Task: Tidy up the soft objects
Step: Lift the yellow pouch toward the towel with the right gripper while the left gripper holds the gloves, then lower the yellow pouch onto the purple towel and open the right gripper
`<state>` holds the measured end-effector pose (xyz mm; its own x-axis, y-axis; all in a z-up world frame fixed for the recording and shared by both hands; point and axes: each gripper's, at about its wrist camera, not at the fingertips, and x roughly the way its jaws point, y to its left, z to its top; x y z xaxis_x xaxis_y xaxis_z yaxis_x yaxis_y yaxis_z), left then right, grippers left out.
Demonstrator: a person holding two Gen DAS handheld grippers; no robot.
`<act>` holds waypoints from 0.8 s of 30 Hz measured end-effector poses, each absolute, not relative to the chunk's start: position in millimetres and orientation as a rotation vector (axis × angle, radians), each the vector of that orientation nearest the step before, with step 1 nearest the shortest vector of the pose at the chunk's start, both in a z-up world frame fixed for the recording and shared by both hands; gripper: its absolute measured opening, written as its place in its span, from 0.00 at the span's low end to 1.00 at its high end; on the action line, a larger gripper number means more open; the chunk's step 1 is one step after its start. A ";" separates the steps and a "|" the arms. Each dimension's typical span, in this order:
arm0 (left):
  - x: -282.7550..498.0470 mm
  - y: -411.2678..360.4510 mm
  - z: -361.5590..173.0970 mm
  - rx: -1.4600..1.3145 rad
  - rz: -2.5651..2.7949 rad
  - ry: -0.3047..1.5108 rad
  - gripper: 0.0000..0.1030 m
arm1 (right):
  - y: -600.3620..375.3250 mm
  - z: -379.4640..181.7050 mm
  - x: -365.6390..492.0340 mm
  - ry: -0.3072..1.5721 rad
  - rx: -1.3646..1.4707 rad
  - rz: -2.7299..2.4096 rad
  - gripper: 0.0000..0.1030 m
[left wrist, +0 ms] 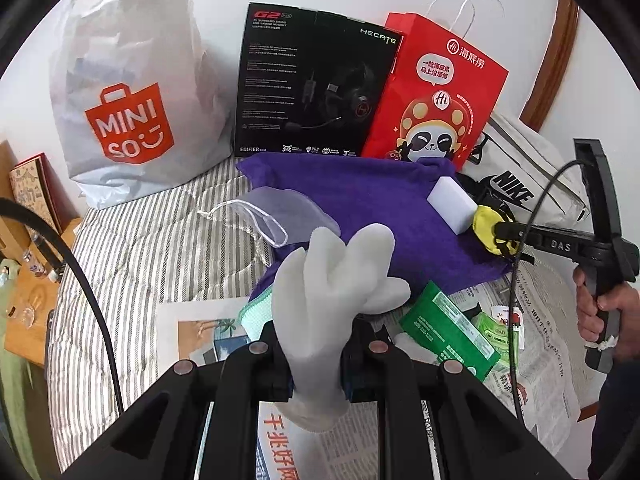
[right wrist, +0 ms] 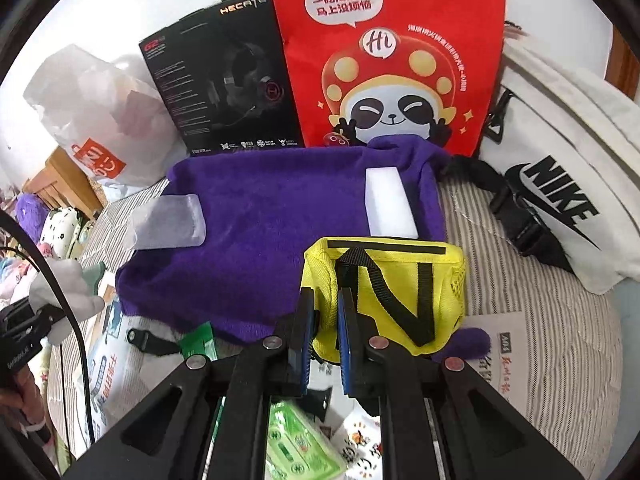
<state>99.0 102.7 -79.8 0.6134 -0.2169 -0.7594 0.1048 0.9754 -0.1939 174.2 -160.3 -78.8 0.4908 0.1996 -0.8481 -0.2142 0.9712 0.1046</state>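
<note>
Holding two soft items over the bed, listed against the purple towel as landmark.

Item one: white glove, clenched at the cuff in my left tongs, lifted above the towel's near edge. I judge it light and limp; its fingers flop, so the cuff is the sound hold.

Item two: yellow pouch, pinched at one corner by my right tongs, over the towel's near right corner. Probably padded fabric, light; its black strap would serve as a second hold.

Resting on the towel: white foam block toward the far right, clear plastic pouch at the left edge.

Behind the towel: red paper bag, black headset box.

Unclear: the pouch's contents are unseen, and the glove's cuff is hidden between the pads.
</note>
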 end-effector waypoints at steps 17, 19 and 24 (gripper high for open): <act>128.3 98.0 -92.5 -0.135 -0.233 0.909 0.15 | -147.2 -110.2 208.5 1.117 0.005 0.231 0.08; 130.0 99.2 -94.7 -0.139 -0.237 0.912 0.15 | -146.5 -113.4 209.8 1.124 -0.001 0.229 0.08; 131.8 100.7 -99.3 -0.142 -0.239 0.919 0.15 | -147.7 -120.4 216.1 1.143 0.013 0.228 0.08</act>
<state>131.8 100.7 -99.3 0.5829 -0.2648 -0.7682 0.1438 0.9641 -0.2232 216.1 -147.7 -120.4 0.3942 0.1865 -0.8999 -0.1731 0.9767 0.1266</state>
